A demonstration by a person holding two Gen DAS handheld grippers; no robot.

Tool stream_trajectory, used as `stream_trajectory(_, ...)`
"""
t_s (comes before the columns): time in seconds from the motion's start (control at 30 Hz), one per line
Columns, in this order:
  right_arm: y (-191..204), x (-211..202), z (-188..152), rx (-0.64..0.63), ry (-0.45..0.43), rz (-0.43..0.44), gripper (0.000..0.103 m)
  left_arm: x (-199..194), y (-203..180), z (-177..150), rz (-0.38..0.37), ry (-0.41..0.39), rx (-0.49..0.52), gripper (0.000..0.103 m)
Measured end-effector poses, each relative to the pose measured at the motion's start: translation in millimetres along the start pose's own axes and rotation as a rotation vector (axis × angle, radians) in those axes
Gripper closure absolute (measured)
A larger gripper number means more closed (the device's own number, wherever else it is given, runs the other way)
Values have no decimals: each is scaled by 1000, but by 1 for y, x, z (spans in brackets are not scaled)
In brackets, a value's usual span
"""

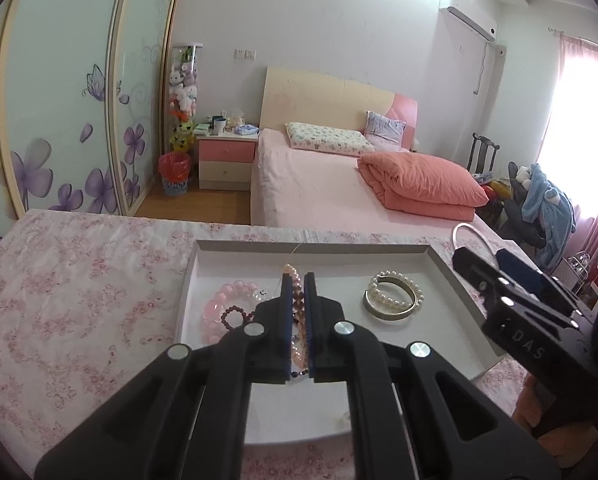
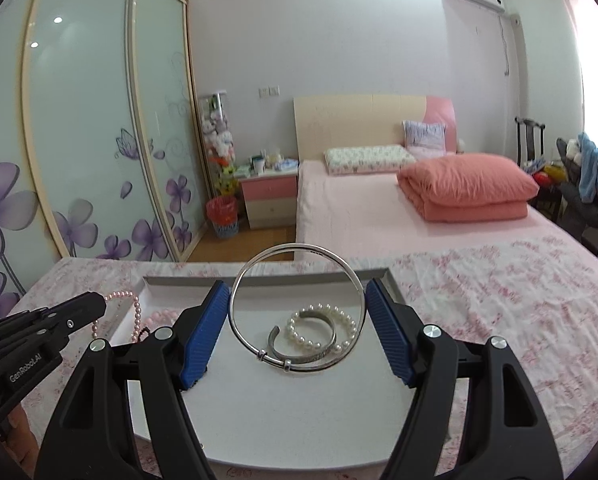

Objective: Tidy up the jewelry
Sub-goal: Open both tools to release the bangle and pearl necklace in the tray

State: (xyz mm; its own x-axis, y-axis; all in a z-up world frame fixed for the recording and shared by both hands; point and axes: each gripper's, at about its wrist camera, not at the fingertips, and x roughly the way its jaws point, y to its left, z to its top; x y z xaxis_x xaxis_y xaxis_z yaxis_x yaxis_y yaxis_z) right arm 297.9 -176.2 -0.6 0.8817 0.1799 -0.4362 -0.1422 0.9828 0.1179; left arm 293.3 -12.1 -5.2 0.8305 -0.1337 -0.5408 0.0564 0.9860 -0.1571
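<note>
A white tray [image 1: 235, 256] lies on the flowered tablecloth. My left gripper [image 1: 298, 280] is shut on a string of pink beads [image 1: 295, 276] and holds it over the tray's left part. Under it lie a pale pink bead bracelet [image 1: 219, 312] and a dark red bead bracelet [image 1: 235, 316]. A pearl bracelet [image 1: 399, 292] lies across a silver cuff [image 1: 387, 312] in the tray's right part. My right gripper [image 2: 299, 308] grips a thin silver bangle [image 2: 243, 280] between its blue pads [image 2: 203, 340], held upright above the tray [image 2: 259, 412], over the pearl bracelet [image 2: 319, 328] and cuff [image 2: 295, 348].
The table with its pink flowered cloth [image 1: 79, 300] stands before a pink bed [image 1: 319, 192]. A wardrobe with flowered sliding doors [image 1: 59, 100] is on the left. A chair with clothes [image 1: 539, 200] is at the right.
</note>
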Motion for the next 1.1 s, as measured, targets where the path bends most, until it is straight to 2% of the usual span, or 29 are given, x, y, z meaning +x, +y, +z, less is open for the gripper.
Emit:
stream_trajectory(0.23, 6, 23, -5, 3, 75, 21, 32, 22, 2, -4, -14, 38, -12, 96)
stream_trajectory(0.4, 3, 19, -5, 13, 71, 19, 31, 27, 12, -3, -1, 44, -47, 90)
stream_trajectory(0.73, -3, 1, 0, 24, 47, 13, 31, 3, 26, 0, 43, 14, -86, 87)
stream_trajectory(1.1, 14, -34, -17, -34, 63, 71, 31, -27, 37, -14, 67, 20, -88, 84)
